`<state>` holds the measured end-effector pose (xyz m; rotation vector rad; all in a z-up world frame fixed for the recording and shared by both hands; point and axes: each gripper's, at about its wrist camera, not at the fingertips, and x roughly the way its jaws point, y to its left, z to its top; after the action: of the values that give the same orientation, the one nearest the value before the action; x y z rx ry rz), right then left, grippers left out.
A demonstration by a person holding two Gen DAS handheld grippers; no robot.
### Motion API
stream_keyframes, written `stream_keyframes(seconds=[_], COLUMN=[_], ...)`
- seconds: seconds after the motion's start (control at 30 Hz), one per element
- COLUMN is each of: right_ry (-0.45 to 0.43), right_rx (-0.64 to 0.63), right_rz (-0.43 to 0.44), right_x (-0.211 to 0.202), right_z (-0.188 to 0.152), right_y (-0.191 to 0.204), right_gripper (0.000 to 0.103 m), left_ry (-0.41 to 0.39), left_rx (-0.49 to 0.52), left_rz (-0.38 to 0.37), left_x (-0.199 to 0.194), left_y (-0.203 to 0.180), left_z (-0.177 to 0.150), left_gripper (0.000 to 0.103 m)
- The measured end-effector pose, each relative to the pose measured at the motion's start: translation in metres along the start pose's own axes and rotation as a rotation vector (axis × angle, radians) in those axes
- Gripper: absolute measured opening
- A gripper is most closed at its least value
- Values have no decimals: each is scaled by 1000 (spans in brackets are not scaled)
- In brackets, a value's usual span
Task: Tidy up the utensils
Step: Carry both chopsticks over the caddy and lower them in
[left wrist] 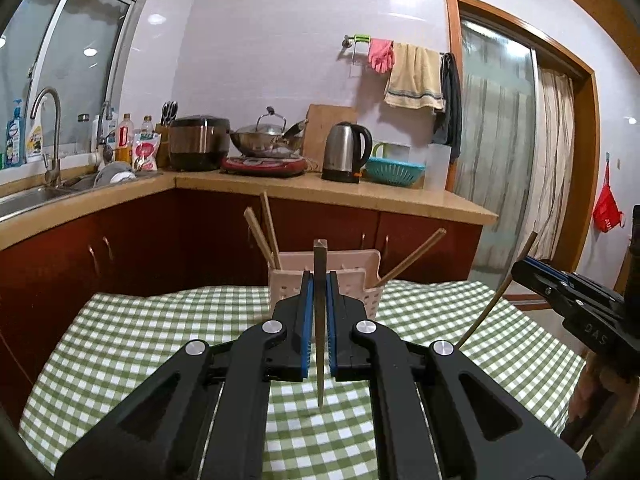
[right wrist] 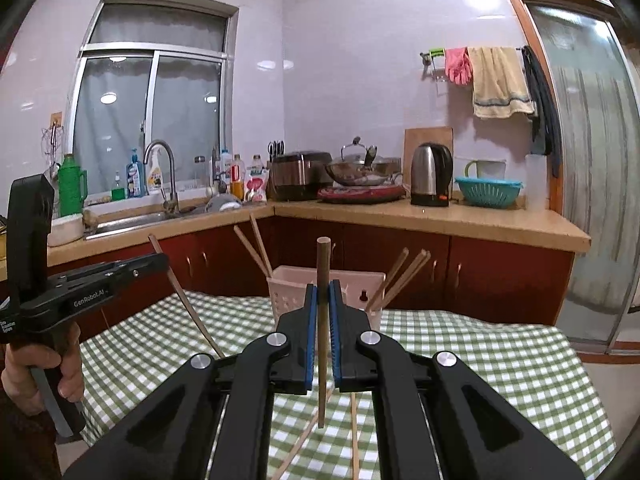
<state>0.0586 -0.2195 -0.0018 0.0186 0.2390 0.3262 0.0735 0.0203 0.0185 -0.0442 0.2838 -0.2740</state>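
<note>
Clamped upright in the left gripper (left wrist: 320, 292), a dark chopstick (left wrist: 320, 320) stands just before the pink utensil holder (left wrist: 352, 268) on the checked tablecloth (left wrist: 140, 332), while the right gripper (right wrist: 322, 300) pinches a round brown chopstick (right wrist: 322, 320) before that same holder, two loose chopsticks (right wrist: 353, 432) lying nearer.

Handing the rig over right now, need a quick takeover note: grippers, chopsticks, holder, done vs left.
Left gripper: shut on a dark wooden chopstick, held upright, clear of the cloth.
Right gripper: shut on a round brown wooden chopstick, also upright.
Pale pink perforated plastic utensil holder stands on the green-and-white checked tablecloth, just ahead of both grippers.
Done: several chopsticks already lean in the holder, some at its left end, some at its right.
Left: drop both held chopsticks into the holder, then collect the two loose chopsticks lying on the cloth below the right gripper.
</note>
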Motion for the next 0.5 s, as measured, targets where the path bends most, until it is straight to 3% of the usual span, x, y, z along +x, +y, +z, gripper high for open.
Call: stream_keyframes(seconds=[0.5], right_ry=[-192], right_rx=[-47], right_rz=[-4], right_x=[32], right_z=[71], right_y=[-13], right_gripper=[7], left_ry=[-177], left_rx=[62], left_rz=[-1], left_x=[26], left_y=[-14], left_z=[75], left_gripper=[7])
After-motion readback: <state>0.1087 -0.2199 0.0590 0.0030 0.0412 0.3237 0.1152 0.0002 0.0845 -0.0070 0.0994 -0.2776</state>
